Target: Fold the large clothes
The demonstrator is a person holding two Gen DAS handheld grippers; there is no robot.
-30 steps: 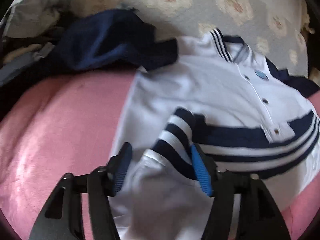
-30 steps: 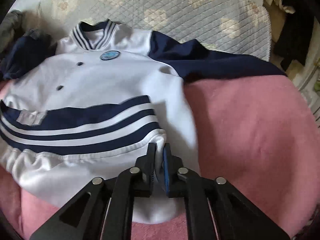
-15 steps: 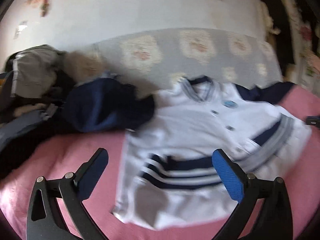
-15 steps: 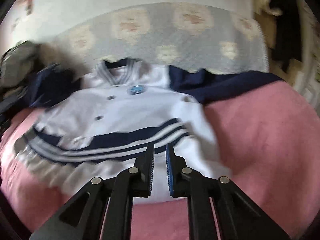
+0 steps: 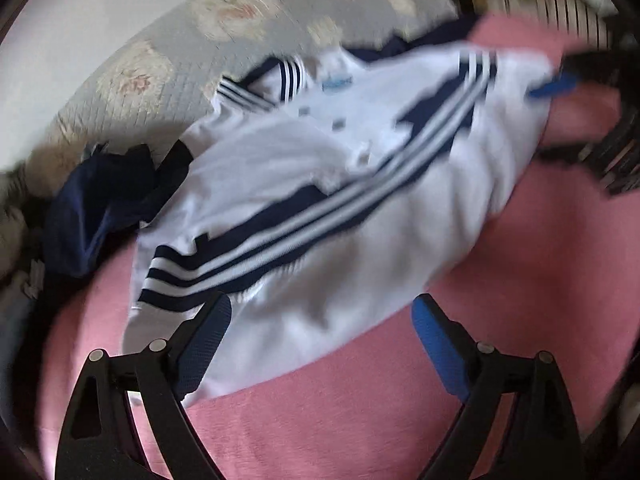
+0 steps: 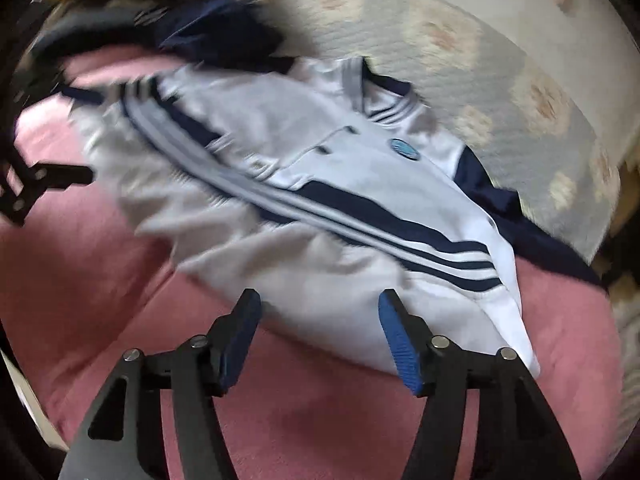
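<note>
Hovering spread wide and empty, my left gripper (image 5: 322, 344) sits just before the jacket (image 5: 320, 200) hem on the pink blanket (image 5: 520, 300), as half a second ago. Right view: my right gripper (image 6: 318, 340), nearly closed earlier, now gapes empty over the hem of the jacket (image 6: 300, 208).

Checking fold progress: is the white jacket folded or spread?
Mostly spread: white jacket lies front up on the pink blanket, collar, badge and stripes showing.
</note>
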